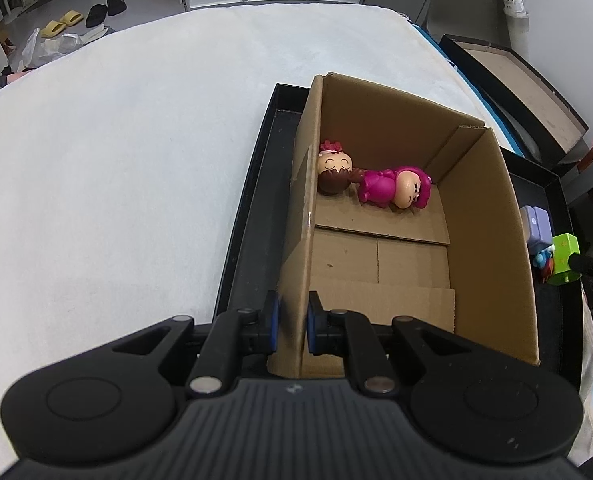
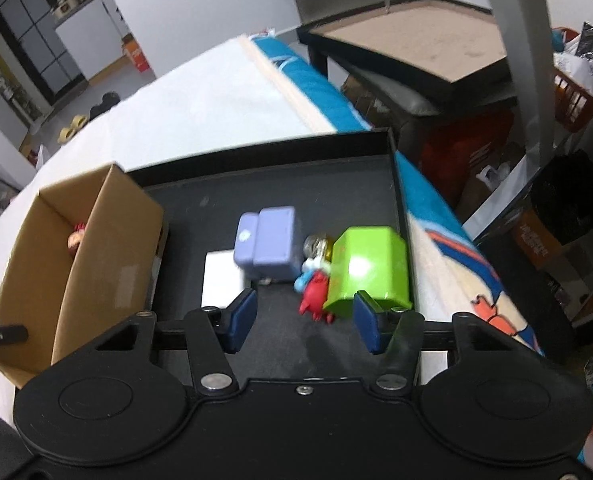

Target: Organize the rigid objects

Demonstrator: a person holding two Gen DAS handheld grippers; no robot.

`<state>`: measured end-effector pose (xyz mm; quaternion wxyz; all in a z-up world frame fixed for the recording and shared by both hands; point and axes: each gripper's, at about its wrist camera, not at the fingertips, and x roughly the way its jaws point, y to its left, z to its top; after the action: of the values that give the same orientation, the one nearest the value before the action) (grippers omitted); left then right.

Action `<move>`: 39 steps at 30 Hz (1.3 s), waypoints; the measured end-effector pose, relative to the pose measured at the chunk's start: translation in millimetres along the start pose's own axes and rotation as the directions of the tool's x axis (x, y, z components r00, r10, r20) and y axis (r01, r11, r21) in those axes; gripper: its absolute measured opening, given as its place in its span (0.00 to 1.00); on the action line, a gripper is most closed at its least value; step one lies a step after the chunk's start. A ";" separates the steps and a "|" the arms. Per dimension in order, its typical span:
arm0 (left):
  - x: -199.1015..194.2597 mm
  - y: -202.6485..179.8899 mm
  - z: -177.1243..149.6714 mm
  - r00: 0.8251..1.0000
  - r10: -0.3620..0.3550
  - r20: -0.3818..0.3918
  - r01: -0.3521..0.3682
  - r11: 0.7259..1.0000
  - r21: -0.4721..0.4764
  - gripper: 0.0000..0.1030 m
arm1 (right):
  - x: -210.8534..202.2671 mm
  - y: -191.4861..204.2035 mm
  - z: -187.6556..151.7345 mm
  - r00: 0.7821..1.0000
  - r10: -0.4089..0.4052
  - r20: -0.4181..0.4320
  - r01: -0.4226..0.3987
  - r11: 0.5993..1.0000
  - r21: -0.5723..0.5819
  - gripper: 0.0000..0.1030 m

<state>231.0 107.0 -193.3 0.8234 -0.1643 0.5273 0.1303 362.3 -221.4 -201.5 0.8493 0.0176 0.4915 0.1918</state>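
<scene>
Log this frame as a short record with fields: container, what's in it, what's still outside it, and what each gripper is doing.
container: cardboard box, open top, standing in the black tray
in box: two toy figures lying down, a brown-haired doll and a pink doll
still on tray: purple block, green block, red figure, white flat piece
left gripper: shut on the box's left wall
right gripper: open, above the tray near the red figure, holding nothing
image quality: right wrist view blurred
</scene>
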 end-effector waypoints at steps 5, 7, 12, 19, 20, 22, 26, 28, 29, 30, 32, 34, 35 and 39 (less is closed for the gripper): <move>1.6 0.5 1.7 1.000 -0.003 -0.007 0.003 1.000 0.004 0.12 | -0.4 -7.2 6.3 0.999 -0.017 0.032 0.016 1.000 0.023 0.49; 2.3 -0.1 2.1 1.000 -0.002 -0.009 0.002 1.000 0.007 0.12 | 1.7 -9.5 7.9 0.999 -0.021 0.032 0.021 0.999 0.027 0.48; 4.6 -1.1 3.0 1.000 0.002 -0.013 -0.002 1.000 0.007 0.12 | 9.7 -11.2 11.7 0.998 -0.052 0.044 0.052 0.999 0.010 0.44; 5.3 -2.1 3.2 1.000 0.004 -0.016 -0.004 1.000 0.013 0.12 | 24.3 -16.0 14.3 0.993 -0.116 0.023 0.116 0.993 0.008 0.44; 5.4 -2.2 3.2 1.000 0.004 -0.017 -0.004 1.000 0.013 0.12 | 26.0 -15.7 14.0 0.992 -0.123 0.020 0.123 0.992 0.000 0.44; 5.3 -2.2 3.1 1.000 0.005 -0.017 -0.004 1.000 0.012 0.12 | 29.6 -13.7 12.2 0.990 -0.141 0.003 0.141 0.990 -0.015 0.44; 5.7 -2.9 3.0 1.000 0.004 -0.018 -0.004 1.000 0.015 0.12 | 28.7 -12.6 7.0 0.991 -0.132 -0.014 0.132 0.991 -0.024 0.44; 6.0 -2.9 3.2 1.000 0.003 -0.019 -0.003 1.000 0.014 0.12 | 25.5 -14.4 4.2 0.993 -0.115 -0.028 0.115 0.993 -0.007 0.44; 6.0 -2.7 3.3 1.000 0.002 -0.020 -0.002 1.000 0.012 0.12 | 24.1 -15.4 2.7 0.994 -0.108 -0.035 0.108 0.994 0.000 0.44; 6.1 -2.5 3.4 1.000 0.002 -0.020 -0.002 1.000 0.012 0.12 | 23.0 -15.5 1.4 0.994 -0.102 -0.043 0.102 0.995 0.005 0.44; 5.9 -2.5 3.3 1.000 0.002 -0.020 -0.002 1.000 0.012 0.12 | 20.6 -15.8 -1.5 0.994 -0.090 -0.062 0.091 0.996 0.016 0.44; 5.9 -2.4 3.1 1.000 0.001 -0.020 0.000 1.000 0.012 0.12 | 18.9 -16.1 -3.8 0.994 -0.071 -0.082 0.074 0.997 0.026 0.44; 5.9 -2.5 3.2 1.000 0.000 -0.021 0.000 1.000 0.010 0.12 | 18.8 -15.6 -4.5 0.994 -0.065 -0.090 0.068 0.997 0.029 0.44; 5.5 -2.4 2.4 1.000 -0.005 -0.023 0.005 1.000 0.011 0.13 | 17.6 -12.4 -7.5 0.992 -0.048 -0.114 0.052 0.998 0.030 0.44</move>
<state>236.2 106.0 -197.1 0.8185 -0.1626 0.5370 0.1233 367.6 -228.0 -222.7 0.8243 0.0085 0.5422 0.1628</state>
